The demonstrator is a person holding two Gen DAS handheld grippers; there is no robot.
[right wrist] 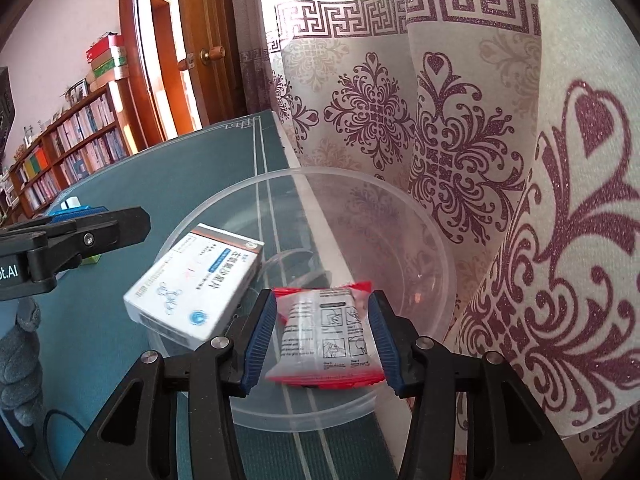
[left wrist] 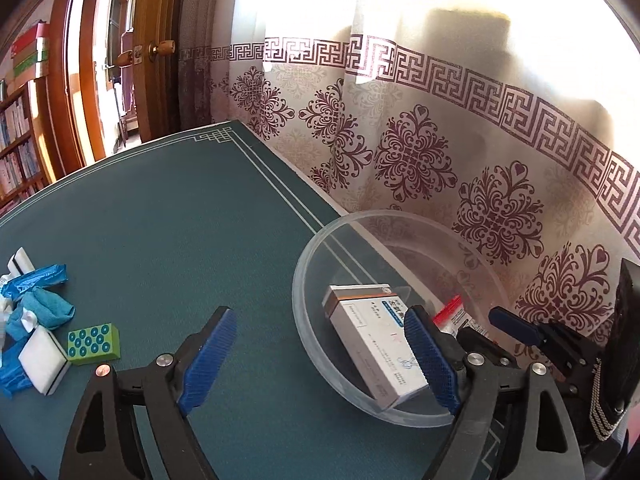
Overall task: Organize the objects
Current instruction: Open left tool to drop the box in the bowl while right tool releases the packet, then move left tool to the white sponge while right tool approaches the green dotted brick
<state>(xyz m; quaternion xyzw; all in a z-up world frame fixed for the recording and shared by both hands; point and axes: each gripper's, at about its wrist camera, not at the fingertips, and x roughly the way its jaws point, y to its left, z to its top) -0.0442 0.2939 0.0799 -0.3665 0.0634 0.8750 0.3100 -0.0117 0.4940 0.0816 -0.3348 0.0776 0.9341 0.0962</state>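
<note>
A clear plastic bowl [left wrist: 316, 268] [right wrist: 400, 208] sits at the green table's right edge by the curtain. A white medicine box [left wrist: 372, 344] [right wrist: 196, 284] lies in it, leaning on the near-left wall. My left gripper [left wrist: 320, 352] is open and empty, its right finger over the bowl's near rim beside the box. My right gripper [right wrist: 322, 336] is shut on a red and white sachet [right wrist: 326, 336] and holds it over the bowl; the sachet also shows in the left wrist view [left wrist: 450, 314].
At the table's left lie a green dotted block [left wrist: 94, 344], a white sponge [left wrist: 42, 360], blue packets and a blue cloth [left wrist: 44, 308]. A patterned curtain [left wrist: 420, 152] hangs close behind the bowl. A bookshelf [right wrist: 68, 148] and a wooden door [right wrist: 208, 40] stand beyond.
</note>
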